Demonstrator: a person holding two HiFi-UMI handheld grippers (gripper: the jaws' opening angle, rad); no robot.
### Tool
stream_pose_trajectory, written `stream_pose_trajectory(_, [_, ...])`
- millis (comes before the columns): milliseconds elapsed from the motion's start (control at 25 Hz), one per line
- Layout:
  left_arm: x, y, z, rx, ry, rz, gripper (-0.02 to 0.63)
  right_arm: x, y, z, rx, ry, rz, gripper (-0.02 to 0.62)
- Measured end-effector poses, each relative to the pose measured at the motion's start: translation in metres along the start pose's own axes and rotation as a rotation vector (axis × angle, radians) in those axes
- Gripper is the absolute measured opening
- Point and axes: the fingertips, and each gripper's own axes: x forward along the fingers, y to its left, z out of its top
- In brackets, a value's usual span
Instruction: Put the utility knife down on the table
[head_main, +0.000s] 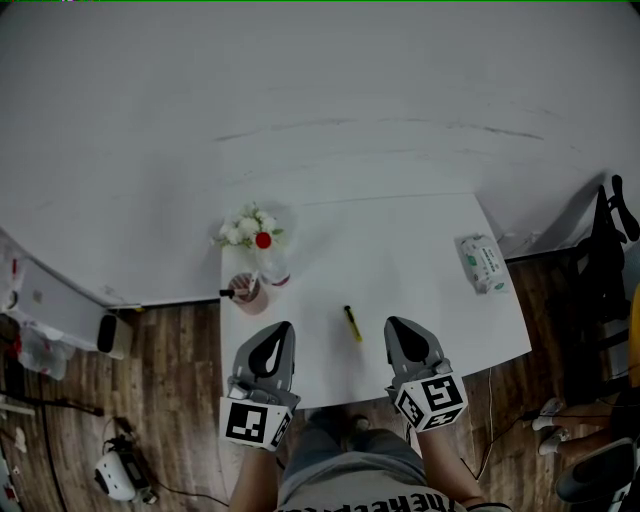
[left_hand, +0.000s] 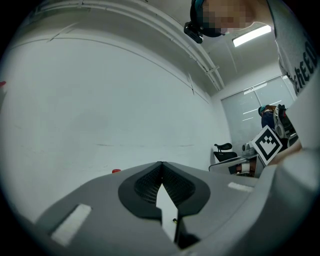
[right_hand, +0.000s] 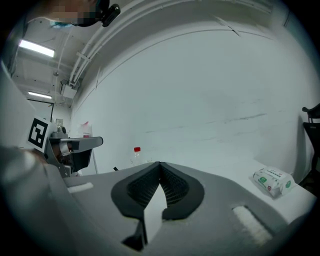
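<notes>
- Fingers (left_hand: 145, 186) of the left gripper (left_hand: 161, 165): clenched, tips meeting, nothing between them.
- Fingers (right_hand: 176, 189) of the right gripper (right_hand: 159, 164): likewise pressed together at the tips and empty.
- Head view: left gripper (head_main: 281, 334) and right gripper (head_main: 397, 330) are held side by side over the near edge of the white tabletop (head_main: 400, 250), tips pointing away from the person.
- Utility knife (head_main: 353, 323): yellow, lying flat on the tabletop between the two grippers, apart from both and nearer the right one. Its long axis runs roughly away from the person, far end angled slightly left.
- Far left corner of the tabletop: a bunch of white flowers (head_main: 248, 226). Just beside it stands a clear bottle (head_main: 270, 262) with a red cap, upright.
- Pink cup (head_main: 246, 292): near the left edge, on the near side of the bottle, with a dark item sticking out of it; cannot tell what it is.
- Wipes pack (head_main: 482, 262): at the right edge of the tabletop, well apart from the knife. Also seen low at the right of the right gripper view (right_hand: 272, 181).
- Right gripper view: the bottle (right_hand: 136, 154) appears left of centre, beyond the closed tips.
</notes>
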Motion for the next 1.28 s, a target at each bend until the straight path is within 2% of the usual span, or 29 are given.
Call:
stream_pose_trajectory(160, [-0.002, -0.006, 0.003, 0.006, -0.008, 0.006, 0.014, -0.008, 0.001, 0.012, -0.012, -0.034, 0.009, 0.002])
stream_pose_trajectory(600, [-0.008, -0.021, 0.012, 0.020, -0.023, 0.023, 0.014, -0.031, 0.009, 0.049, -0.137, -0.119, 0.033, 0.002])
stream_pose_trajectory(1280, [-0.016, -0.039, 0.018, 0.025, -0.040, 0.046, 0.014, -0.054, 0.002, 0.058, -0.140, -0.154, 0.042, 0.002])
